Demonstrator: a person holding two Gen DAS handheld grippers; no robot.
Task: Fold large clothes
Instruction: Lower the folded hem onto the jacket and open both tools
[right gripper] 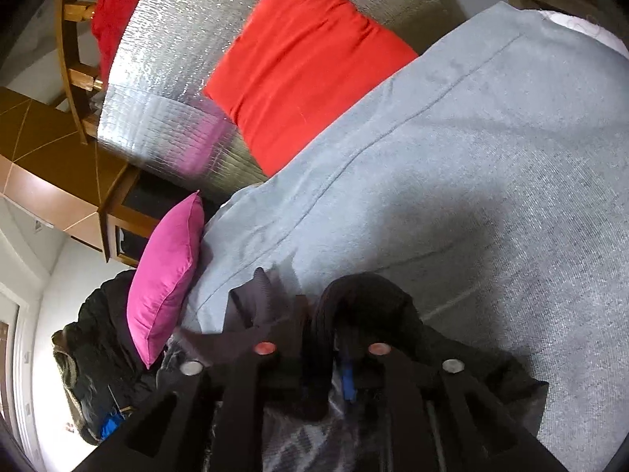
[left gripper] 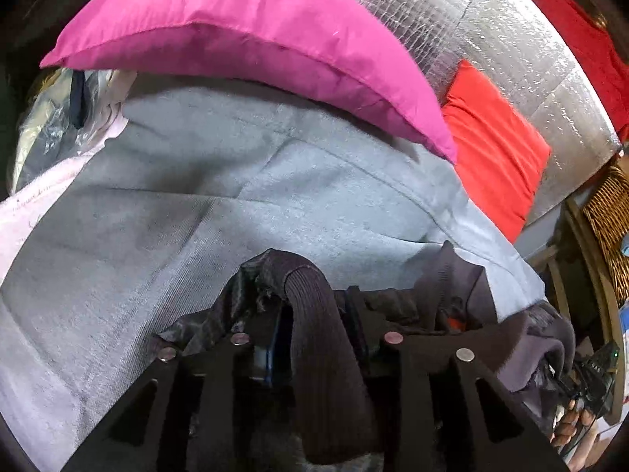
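Both tongs, left [left gripper: 314, 306] and right [right gripper: 320, 314], clamped on dark garment [left gripper: 310, 338]; grey blanket [left gripper: 196, 204] ahead.

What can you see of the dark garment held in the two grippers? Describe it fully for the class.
The dark garment is black to charcoal, with a ribbed knit band and a shinier, lining-like part. It is bunched, not flat. The left gripper and the right gripper each pinch a ribbed fold of it. It hangs over the grey blanket; whether it touches that is unclear.
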